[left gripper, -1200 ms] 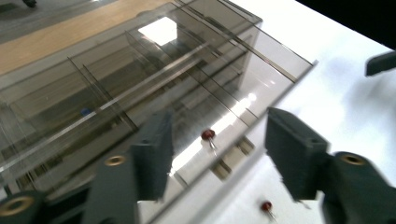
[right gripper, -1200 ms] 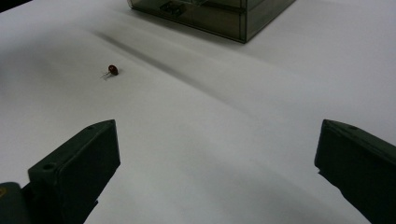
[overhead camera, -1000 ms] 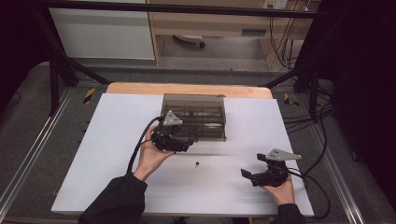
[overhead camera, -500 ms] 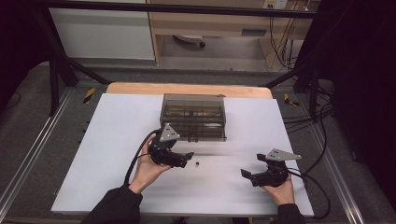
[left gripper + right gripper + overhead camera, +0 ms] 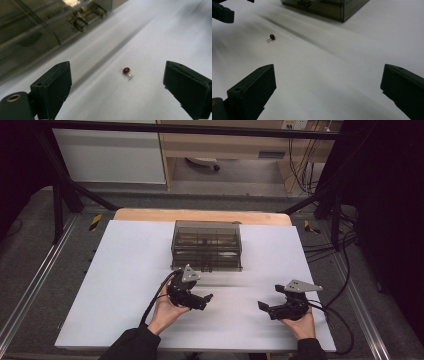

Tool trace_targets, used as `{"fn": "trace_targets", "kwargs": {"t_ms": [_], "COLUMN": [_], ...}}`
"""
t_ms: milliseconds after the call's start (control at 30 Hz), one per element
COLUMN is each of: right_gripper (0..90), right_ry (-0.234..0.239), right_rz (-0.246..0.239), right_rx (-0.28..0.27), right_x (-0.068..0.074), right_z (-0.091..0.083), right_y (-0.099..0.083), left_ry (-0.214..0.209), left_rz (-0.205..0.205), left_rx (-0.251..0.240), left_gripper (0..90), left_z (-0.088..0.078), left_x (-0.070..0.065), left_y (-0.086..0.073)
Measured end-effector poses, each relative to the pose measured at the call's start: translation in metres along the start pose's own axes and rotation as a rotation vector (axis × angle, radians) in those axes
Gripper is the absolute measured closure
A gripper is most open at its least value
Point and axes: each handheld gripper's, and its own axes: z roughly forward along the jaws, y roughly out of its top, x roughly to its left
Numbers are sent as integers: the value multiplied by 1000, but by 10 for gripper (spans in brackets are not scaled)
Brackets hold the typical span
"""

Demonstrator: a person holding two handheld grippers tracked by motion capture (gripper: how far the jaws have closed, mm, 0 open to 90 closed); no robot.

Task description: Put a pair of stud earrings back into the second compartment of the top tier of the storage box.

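While both grippers sit low over the near part of the desk (image 5: 125,285), neither grasps anything. Nearest the person, the right gripper (image 5: 265,307) is held at the near right, its fingers (image 5: 252,90) spread wide and released, with bare white desk surface between them. The left gripper (image 5: 207,297) is held at the near centre-left. Its fingers (image 5: 53,85) have just been opening and now stand wide apart, pressing on nothing.

On the desk between the left gripper's fingers, touching neither, lies a small red component (image 5: 126,70) with thin metal leads. The right gripper view places the same component on the bare white surface, below the tips of the left gripper. In the high view the component is too small to make out beside the left gripper.

Farther back, near the middle of the desk, stands a smoky transparent box (image 5: 206,245) with a closed lid and inner compartments. Its contents are dim behind the tinted walls and cannot be identified. The left gripper view cuts the box off at the upper left edge and shows a latch on its front, blurred. The right gripper view cuts it off at the top.

No brand, label or writing can be read on the grippers, the box or the component.
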Motion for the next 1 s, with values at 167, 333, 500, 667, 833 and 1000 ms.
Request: {"fn": "trace_targets", "kwargs": {"t_ms": [167,333,500,667,833,1000], "right_gripper": [6,6,6,6,6,6], "right_ry": [1,0,0,1,1,1], "right_rz": [-1,0,-1,-2,0,0], "right_rx": [0,2,1,1,0,1], "right_x": [0,0,0,0,0,0], "right_z": [0,0,0,0,0,0], "right_y": [0,0,0,0,0,0], "left_ry": [-6,-16,-13,-22,-13,-10], "left_rz": [-2,-11,-9,-21,-16,-23], "left_rx": [23,46,48,51,64,65], "left_gripper": [94,114,205,347,462,545], "left_z": [11,22,30,36,41,44], "left_x": [-4,-8,-8,-9,-10,-11], "left_y": [-3,-5,-6,-6,-6,-7]}}
